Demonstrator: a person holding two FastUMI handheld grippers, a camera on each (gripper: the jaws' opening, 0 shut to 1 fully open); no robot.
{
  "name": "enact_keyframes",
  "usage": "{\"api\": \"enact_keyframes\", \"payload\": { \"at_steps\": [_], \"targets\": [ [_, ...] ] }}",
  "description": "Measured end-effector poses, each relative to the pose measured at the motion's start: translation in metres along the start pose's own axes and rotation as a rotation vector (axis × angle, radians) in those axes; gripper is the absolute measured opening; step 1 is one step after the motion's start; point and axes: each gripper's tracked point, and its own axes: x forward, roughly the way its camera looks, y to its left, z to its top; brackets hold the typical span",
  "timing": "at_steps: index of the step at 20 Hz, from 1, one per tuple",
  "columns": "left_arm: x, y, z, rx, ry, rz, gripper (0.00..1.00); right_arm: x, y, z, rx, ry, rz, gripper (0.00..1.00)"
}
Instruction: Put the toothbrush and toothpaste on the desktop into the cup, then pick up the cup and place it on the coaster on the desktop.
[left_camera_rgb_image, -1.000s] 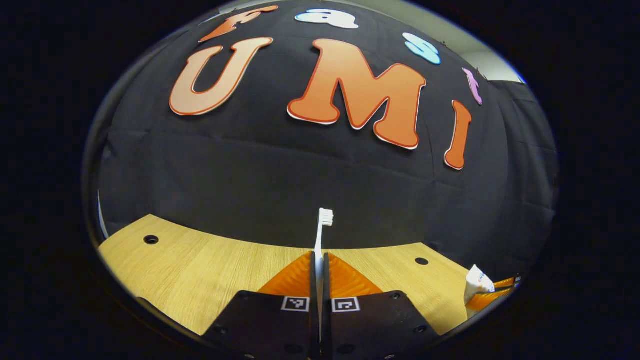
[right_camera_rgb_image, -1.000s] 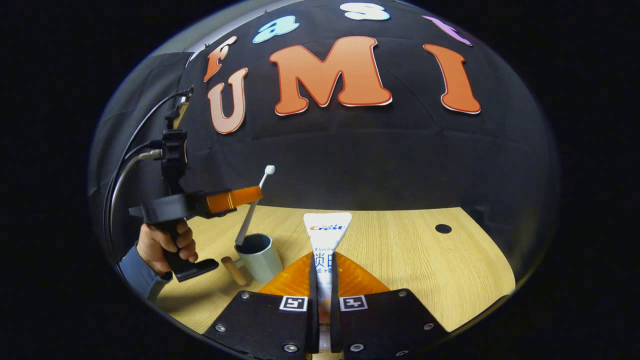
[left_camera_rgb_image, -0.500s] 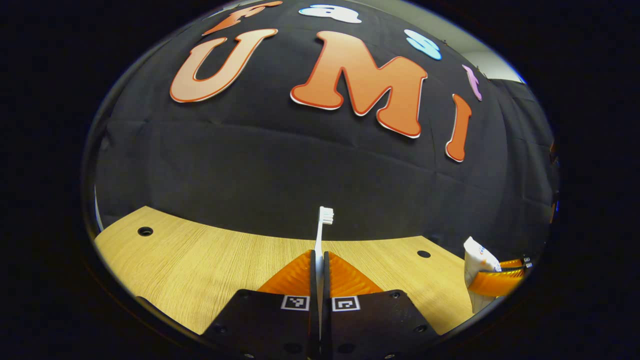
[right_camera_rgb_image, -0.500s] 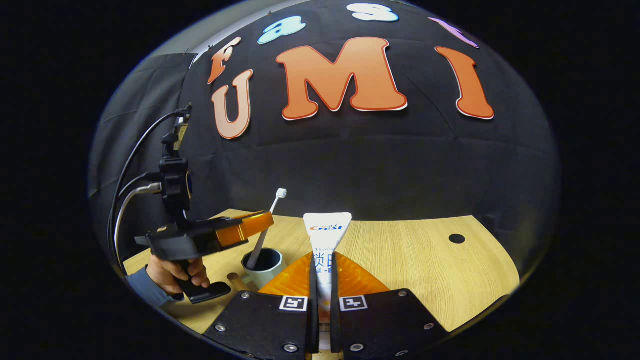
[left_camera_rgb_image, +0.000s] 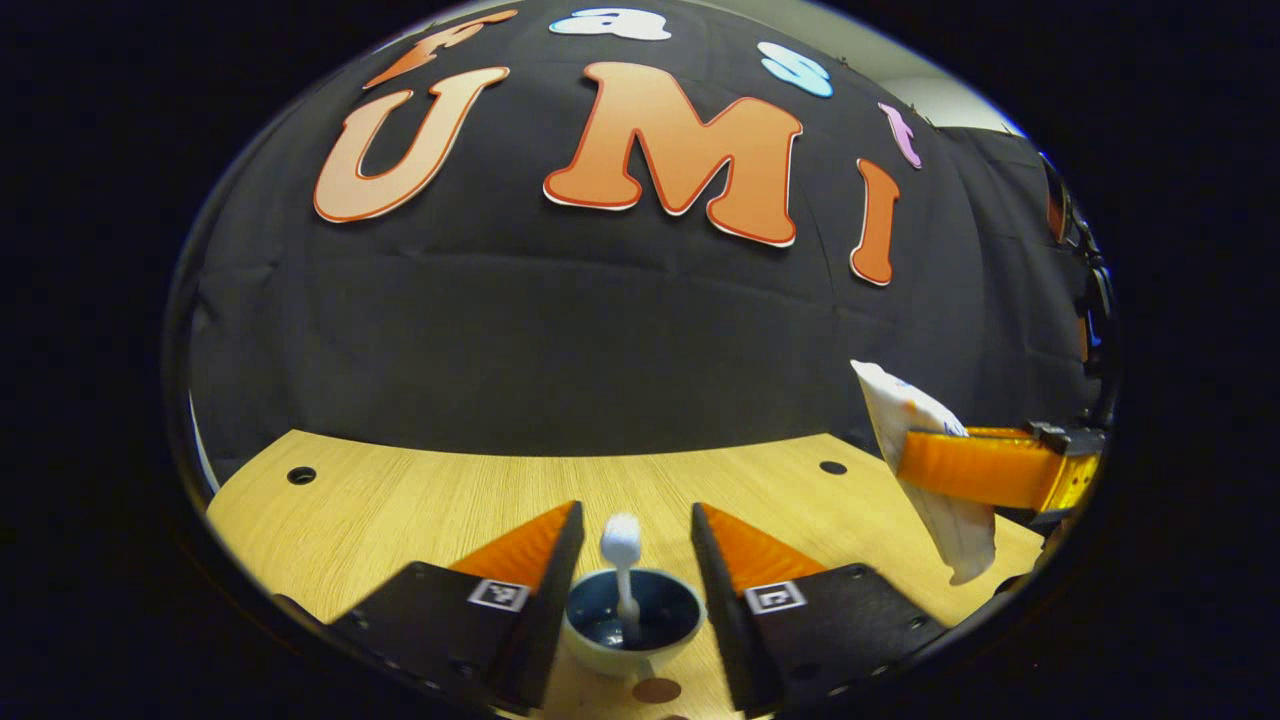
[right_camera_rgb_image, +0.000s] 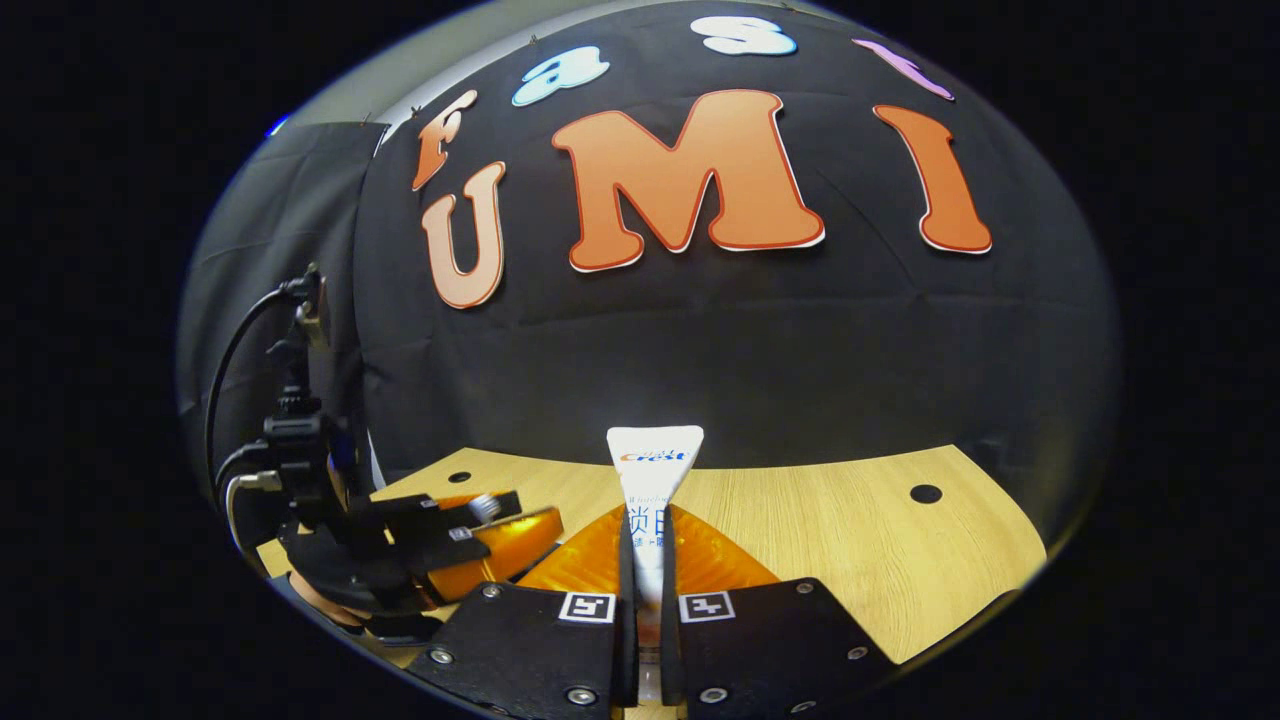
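In the left gripper view, a pale cup (left_camera_rgb_image: 633, 640) with a dark inside stands on the wooden desktop (left_camera_rgb_image: 400, 510), and the white toothbrush (left_camera_rgb_image: 622, 560) stands in it, head up. My left gripper (left_camera_rgb_image: 628, 540) is open, its fingers on either side of the cup and toothbrush. At the right of that view, the toothpaste tube (left_camera_rgb_image: 930, 460) hangs in my right gripper. In the right gripper view, my right gripper (right_camera_rgb_image: 646, 560) is shut on the white toothpaste tube (right_camera_rgb_image: 652, 470), held upright above the desktop (right_camera_rgb_image: 850, 540). My left gripper (right_camera_rgb_image: 470, 540) shows at the lower left there.
The desktop has small round holes near its back corners (left_camera_rgb_image: 301, 475) (right_camera_rgb_image: 925, 493). A brown round wooden piece (left_camera_rgb_image: 657, 690) lies just in front of the cup. Black cloth walls stand close behind the desktop.
My left gripper has opened and let go of the toothbrush, which now stands in the cup. My right gripper has come closer to the cup with the toothpaste.
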Motion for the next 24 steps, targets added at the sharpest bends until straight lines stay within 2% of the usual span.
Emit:
{"api": "enact_keyframes", "payload": {
  "at_steps": [2,3,11,14,16,24],
  "targets": [
    [-0.015,0.006,0.002,0.000,0.010,0.021,0.98,0.005,0.007,0.006,0.013,-0.007,0.013,0.09],
    [-0.023,0.008,0.003,0.000,0.010,0.026,1.00,0.008,0.011,0.008,0.016,-0.011,0.017,0.09],
    [-0.081,0.017,-0.020,-0.008,0.046,0.039,0.97,0.031,0.040,0.026,0.080,-0.046,0.095,0.09],
    [-0.102,0.007,-0.028,-0.073,0.068,0.017,0.98,0.045,0.055,0.032,0.108,-0.062,0.136,0.09],
    [-0.111,0.004,-0.031,-0.075,0.067,0.015,0.98,0.054,0.066,0.037,0.114,-0.083,0.167,0.09],
    [-0.109,0.021,-0.047,-0.049,0.088,0.046,0.98,0.103,0.079,0.026,0.103,-0.104,0.201,0.09]
  ]
}}
